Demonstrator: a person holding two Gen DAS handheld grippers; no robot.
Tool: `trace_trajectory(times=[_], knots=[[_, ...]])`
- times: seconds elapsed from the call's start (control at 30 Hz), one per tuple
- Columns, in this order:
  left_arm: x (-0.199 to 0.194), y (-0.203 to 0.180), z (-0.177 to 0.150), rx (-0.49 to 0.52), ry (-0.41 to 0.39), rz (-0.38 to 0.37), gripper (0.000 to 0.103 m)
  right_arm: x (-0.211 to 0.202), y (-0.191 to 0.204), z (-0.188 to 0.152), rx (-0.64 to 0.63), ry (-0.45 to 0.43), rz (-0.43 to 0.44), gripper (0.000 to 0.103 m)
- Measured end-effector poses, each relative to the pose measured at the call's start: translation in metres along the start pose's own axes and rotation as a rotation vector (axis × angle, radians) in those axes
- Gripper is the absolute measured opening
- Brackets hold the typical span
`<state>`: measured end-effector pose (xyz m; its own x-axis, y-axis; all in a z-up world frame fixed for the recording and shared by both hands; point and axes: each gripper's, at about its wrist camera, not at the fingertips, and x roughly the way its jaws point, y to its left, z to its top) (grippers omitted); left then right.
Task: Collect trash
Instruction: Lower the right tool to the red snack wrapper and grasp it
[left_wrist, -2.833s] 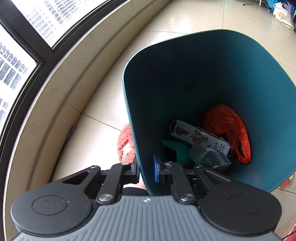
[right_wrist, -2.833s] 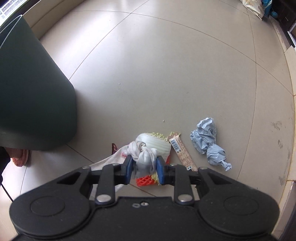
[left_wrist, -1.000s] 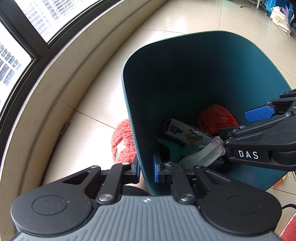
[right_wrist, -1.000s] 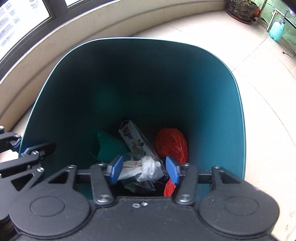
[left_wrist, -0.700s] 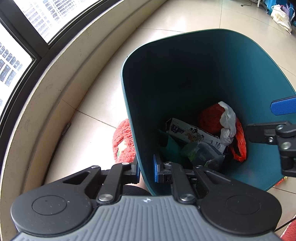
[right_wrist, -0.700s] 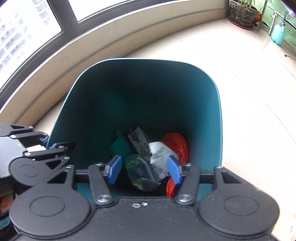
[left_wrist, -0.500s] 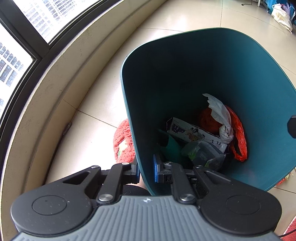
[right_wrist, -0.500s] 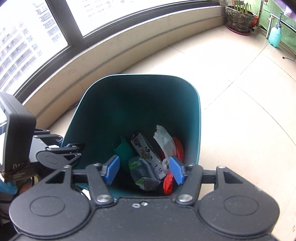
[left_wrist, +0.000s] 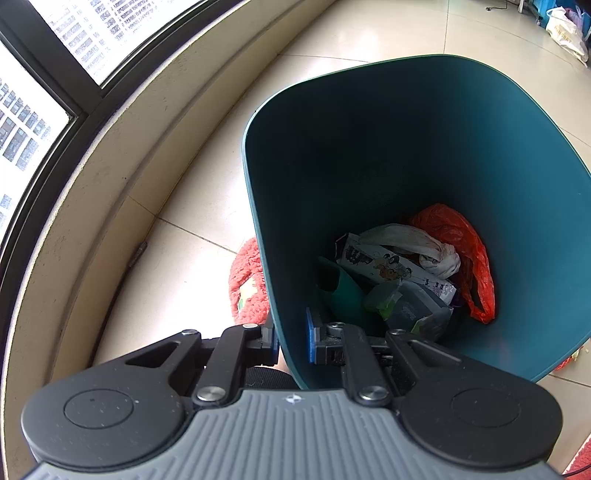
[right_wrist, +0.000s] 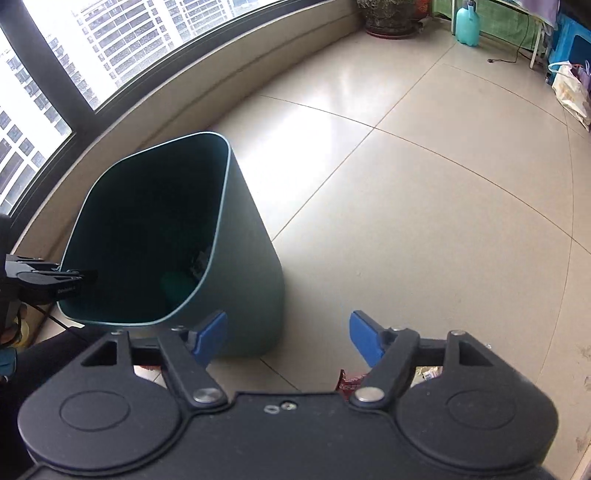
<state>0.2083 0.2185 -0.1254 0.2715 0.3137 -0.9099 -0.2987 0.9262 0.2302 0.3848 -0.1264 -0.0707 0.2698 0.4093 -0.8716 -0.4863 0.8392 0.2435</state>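
Inside the teal bin (left_wrist: 424, 122) (tilted) lies crumpled white trash (left_wrist: 413, 243).

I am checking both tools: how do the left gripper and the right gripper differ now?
The left gripper is shut on the rim of the teal bin; the right gripper is open and empty, its jaws just widened. The left sits at the bin; the right is beside it, over the floor. Both have blue pads.

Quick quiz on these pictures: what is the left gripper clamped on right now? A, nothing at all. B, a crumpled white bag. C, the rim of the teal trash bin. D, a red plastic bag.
C: the left gripper has one pad inside and one outside the teal trash bin wall, pinching its near rim.
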Motion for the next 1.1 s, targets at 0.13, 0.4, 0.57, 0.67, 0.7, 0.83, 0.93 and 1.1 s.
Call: trace_trajectory(times=[0.13,0.4,0.57,0.67,0.7,0.83,0.93,1.1], knots=[[0.000,0.000,0.000,-0.003,0.002,0.002,0.013,0.027,-0.033,-0.016,0.054,0.048,-0.019,0.085],[0.000,0.001,0.001,-0.006,0.006,-0.001,0.013,0.115,-0.091,-0.053,0.147,0.191,-0.148,0.095],[0.001,0.001,0.001,0.000,0.007,-0.002,0.013,0.153,-0.121,-0.080,0.305,0.250,-0.167,0.095],[0.001,0.001,0.001,0.002,0.007,-0.004,0.013,0.165,-0.126,-0.088,0.343,0.258,-0.173,0.093],[0.001,0.001,0.001,0.004,0.007,-0.003,0.013,0.169,-0.128,-0.090,0.348,0.259,-0.174,0.093],[0.002,0.000,0.001,0.004,0.012,-0.006,0.013,0.184,-0.129,-0.090,0.342,0.271,-0.188,0.090],[0.004,0.000,0.002,0.003,0.020,-0.009,0.013,0.195,-0.129,-0.091,0.318,0.283,-0.213,0.085],[0.005,0.000,0.002,0.004,0.022,-0.008,0.013,0.206,-0.129,-0.094,0.290,0.282,-0.227,0.081]])
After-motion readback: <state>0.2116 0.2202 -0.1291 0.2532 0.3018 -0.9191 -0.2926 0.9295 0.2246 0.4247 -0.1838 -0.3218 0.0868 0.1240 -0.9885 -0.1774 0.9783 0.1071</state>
